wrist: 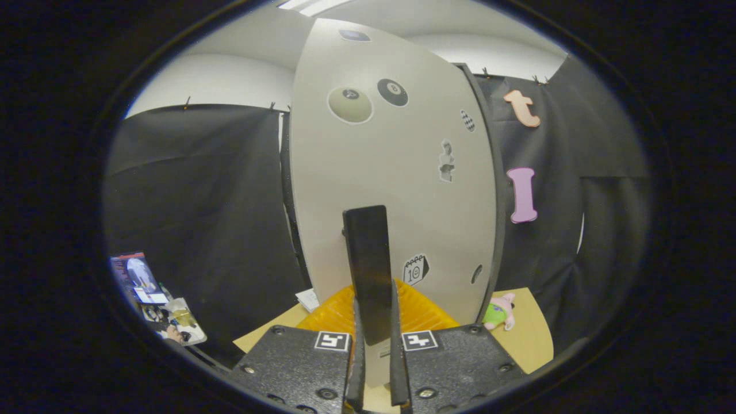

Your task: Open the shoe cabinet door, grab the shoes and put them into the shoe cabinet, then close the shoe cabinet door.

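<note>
Handle [368, 270] first: the dark upright bar on the shoe cabinet door [391, 172] stands dead ahead of my gripper [375, 368], its long axis vertical, its lower end dropping down between my two fingers. My fingers are drawn close together on either side of that lower end, and as far as I can judge both are pressing on it, so I take it that I have the handle clamped. With one gripper in one hand there is no question of which is nearer; the handle is right at my fingertips. The pale door spreads out from the handle on all sides, wide and tall, dotted with stickers: two round ones high above the handle, a small figure off to its upper right, a little calendar-like one just to its right. The door's dark edge runs down well to the right of the handle, and I cannot tell from here whether the door is fully shut or slightly ajar. Below the handle, behind my fingers, lies something ribbed and orange [414, 310], resting on a tan surface [529, 333]. To the right of the handle, past the door's edge, a small pink and green plush toy [499, 312] sits on that surface. Since the bar runs vertically, my judgement is that the coming pull should swing the door sideways about an upright hinge.
</note>
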`<state>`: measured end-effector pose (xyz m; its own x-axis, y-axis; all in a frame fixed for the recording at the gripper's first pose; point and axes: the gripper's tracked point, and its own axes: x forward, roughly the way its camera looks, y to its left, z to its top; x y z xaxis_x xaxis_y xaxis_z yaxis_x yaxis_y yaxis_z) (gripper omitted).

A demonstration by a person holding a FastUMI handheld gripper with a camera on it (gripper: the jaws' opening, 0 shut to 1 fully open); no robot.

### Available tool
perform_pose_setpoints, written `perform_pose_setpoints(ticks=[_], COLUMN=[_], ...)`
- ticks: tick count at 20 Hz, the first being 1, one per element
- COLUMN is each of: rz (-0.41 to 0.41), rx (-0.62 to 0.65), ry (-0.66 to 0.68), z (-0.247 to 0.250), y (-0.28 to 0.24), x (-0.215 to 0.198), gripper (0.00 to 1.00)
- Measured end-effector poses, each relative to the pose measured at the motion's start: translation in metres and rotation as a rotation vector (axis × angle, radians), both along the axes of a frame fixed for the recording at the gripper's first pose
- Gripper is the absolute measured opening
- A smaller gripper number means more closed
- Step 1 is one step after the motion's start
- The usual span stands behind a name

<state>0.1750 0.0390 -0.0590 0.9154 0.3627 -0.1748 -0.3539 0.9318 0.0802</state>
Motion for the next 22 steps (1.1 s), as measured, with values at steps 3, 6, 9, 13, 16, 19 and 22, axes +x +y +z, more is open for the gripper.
perform_pose_setpoints(ticks=[3,6,9,13,16,19,22], rz=[-0.03,-0.09,-0.151,-0.225,-0.288,-0.369,-0.363], rx=[-0.01,-0.048,-0.1,-0.137,-0.13,-0.112,-0.091], ry=[-0.013,-0.028,-0.056,-0.108,-0.156,-0.155,-0.203], z=[0.002,0.004,0.007,0.017,0.025,0.027,0.037], y=[-0.015,-0.034,-0.053,-0.08,-0.095,-0.114,-0.11], x=[-0.007,-0.018,-0.018,-0.012,-0.003,-0.006,-0.012], gripper=[0.2,0.19,0.19,0.14,0.11,0.1,0.09])
